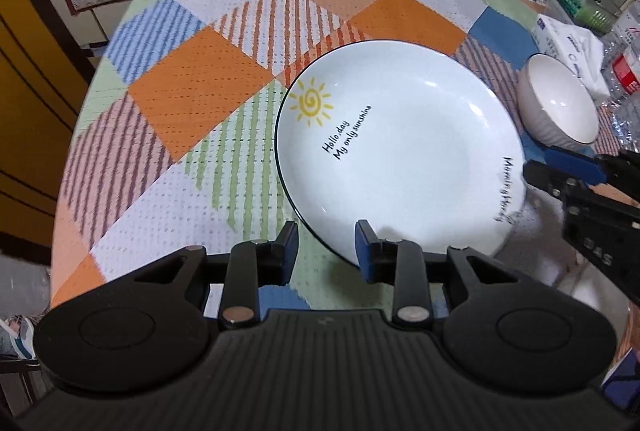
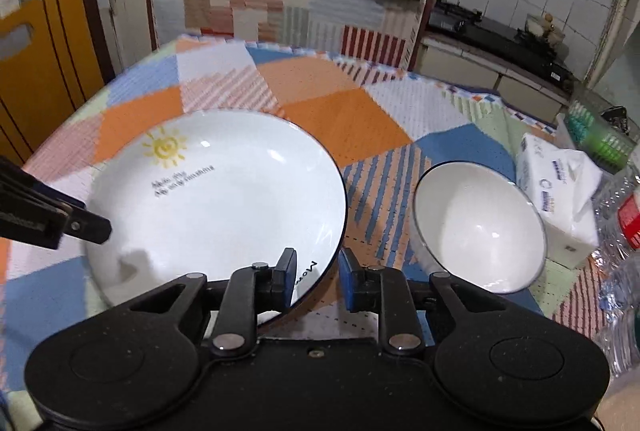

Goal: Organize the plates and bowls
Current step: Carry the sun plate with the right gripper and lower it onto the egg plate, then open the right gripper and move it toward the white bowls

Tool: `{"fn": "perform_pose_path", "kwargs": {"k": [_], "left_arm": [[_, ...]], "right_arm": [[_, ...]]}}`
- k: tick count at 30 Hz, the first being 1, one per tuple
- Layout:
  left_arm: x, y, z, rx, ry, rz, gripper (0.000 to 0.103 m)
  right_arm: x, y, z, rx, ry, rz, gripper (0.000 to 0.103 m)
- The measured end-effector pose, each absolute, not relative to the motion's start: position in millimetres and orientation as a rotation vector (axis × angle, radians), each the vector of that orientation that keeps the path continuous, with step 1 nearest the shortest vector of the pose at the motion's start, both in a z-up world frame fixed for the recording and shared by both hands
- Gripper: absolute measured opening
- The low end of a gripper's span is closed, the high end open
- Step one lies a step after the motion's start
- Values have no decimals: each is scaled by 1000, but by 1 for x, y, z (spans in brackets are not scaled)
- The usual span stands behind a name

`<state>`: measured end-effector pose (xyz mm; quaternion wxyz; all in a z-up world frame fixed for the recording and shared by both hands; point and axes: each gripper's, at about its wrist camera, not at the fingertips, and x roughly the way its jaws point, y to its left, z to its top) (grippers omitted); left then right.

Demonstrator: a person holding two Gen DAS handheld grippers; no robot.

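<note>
On the patchwork tablecloth (image 1: 200, 103) of a kitchen table, a white plate (image 1: 400, 151) with a thin dark rim lies flat, face up, toward the near right part of the cloth. Being round, it has no long axis; its printed yellow sun (image 1: 310, 102) sits at the far-left edge in my left wrist view, and the lines of black lettering run slantwise from there toward the plate's centre. A second line of lettering follows the near-right rim.

Just beside the plate, to its right and not touching it, a white bowl (image 2: 480, 227) with a dark rim and ribbed outer wall rests tilted, its mouth turned toward my right camera.

My left gripper (image 1: 327, 251) hovers at the plate's near edge with its blue-padded fingers spread; one finger overlaps the rim, the other is over bare cloth, and neither grips anything. My right gripper (image 2: 318, 277) is likewise spread, one finger over the plate's near-right rim by the lettering, the other over cloth between plate and bowl; I cannot tell whether it touches the plate.

Beyond the bowl lies a soft tissue pack (image 2: 560, 191), with clear plastic bottles (image 2: 624, 231) at the table's right edge.
</note>
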<state>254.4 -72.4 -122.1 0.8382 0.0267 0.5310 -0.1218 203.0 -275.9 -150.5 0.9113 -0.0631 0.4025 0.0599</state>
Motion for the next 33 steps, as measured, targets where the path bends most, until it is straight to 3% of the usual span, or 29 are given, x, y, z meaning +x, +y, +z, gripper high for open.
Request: {"fn": "perform_pose_path", "kwargs": {"k": [9, 11, 13, 17, 18, 20, 23, 33], "left_arm": [[196, -85, -75, 31, 1060, -297, 30], [185, -92, -67, 40, 1049, -312, 33], [175, -102, -60, 61, 1033, -331, 35], [156, -125, -54, 119, 1025, -381, 37], [152, -131, -54, 128, 1023, -389, 39], [145, -140, -56, 144, 1011, -412, 41], [139, -153, -64, 142, 1018, -456, 45], [130, -173, -100, 111, 1053, -517, 60]], "right_arm": [[133, -315, -112, -36, 712, 264, 29], [118, -320, -107, -48, 692, 286, 37], [105, -325, -104, -65, 667, 308, 54], [81, -332, -101, -77, 610, 353, 66], [74, -334, -101, -67, 585, 356, 76], [64, -338, -102, -51, 557, 356, 78], [52, -340, -107, -49, 561, 336, 89], [19, -345, -146, -52, 713, 198, 94]]}}
